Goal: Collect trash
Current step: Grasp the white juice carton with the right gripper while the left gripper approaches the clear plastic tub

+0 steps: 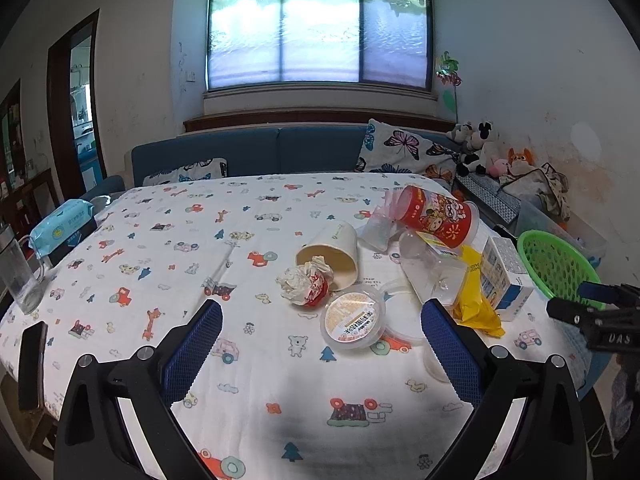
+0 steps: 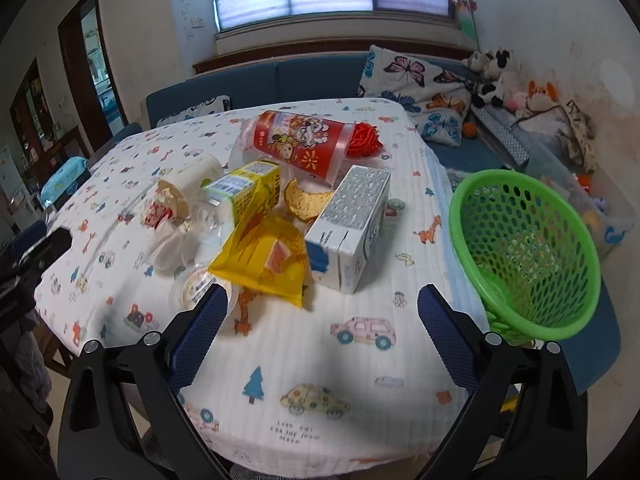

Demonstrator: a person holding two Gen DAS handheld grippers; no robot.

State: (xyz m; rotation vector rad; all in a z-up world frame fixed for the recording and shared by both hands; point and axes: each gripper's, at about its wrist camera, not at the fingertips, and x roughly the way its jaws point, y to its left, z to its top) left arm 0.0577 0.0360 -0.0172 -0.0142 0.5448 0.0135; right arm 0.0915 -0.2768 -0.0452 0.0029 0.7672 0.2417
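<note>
A: Right wrist view: green basket (image 2: 524,256) empty at the table's (image 2: 320,344) right edge; trash heaped centre: milk carton (image 2: 352,228), yellow wrapper (image 2: 264,260). Right gripper (image 2: 318,304) wide, empty.

B: Left gripper (image 1: 322,320) likewise. Risk: a nudge knocks the basket off; the wrapper slips from the pads.

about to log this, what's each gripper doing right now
left gripper: open, holding nothing
right gripper: open, holding nothing
</note>
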